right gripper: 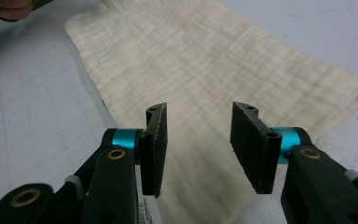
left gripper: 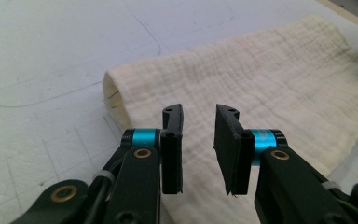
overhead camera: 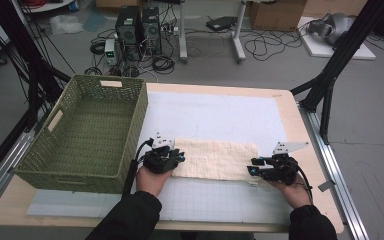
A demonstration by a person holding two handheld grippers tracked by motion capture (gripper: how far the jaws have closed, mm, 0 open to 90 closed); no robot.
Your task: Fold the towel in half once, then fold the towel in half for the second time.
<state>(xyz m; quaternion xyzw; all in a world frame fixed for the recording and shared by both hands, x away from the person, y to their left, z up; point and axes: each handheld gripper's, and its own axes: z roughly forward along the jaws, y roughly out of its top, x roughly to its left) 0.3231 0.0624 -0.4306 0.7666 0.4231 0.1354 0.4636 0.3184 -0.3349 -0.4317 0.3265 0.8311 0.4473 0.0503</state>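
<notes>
A cream waffle-weave cloth (overhead camera: pixel 215 159) lies folded into a long strip on the white gridded mat (overhead camera: pixel 220 117). My left gripper (overhead camera: pixel 178 156) sits at the strip's left end. In the left gripper view its jaws (left gripper: pixel 199 112) stand apart just above the cloth (left gripper: pixel 270 84), with nothing pinched between them. My right gripper (overhead camera: pixel 255 166) is at the strip's right end. In the right gripper view its jaws (right gripper: pixel 200 108) are open over the cloth (right gripper: pixel 205 60), pads clear of the fabric.
A green woven basket (overhead camera: pixel 75 172) stands on the table's left side, close to my left hand. The wooden table edge (overhead camera: pixel 300 125) runs along the right. Beyond the table, computers and cables lie on the floor.
</notes>
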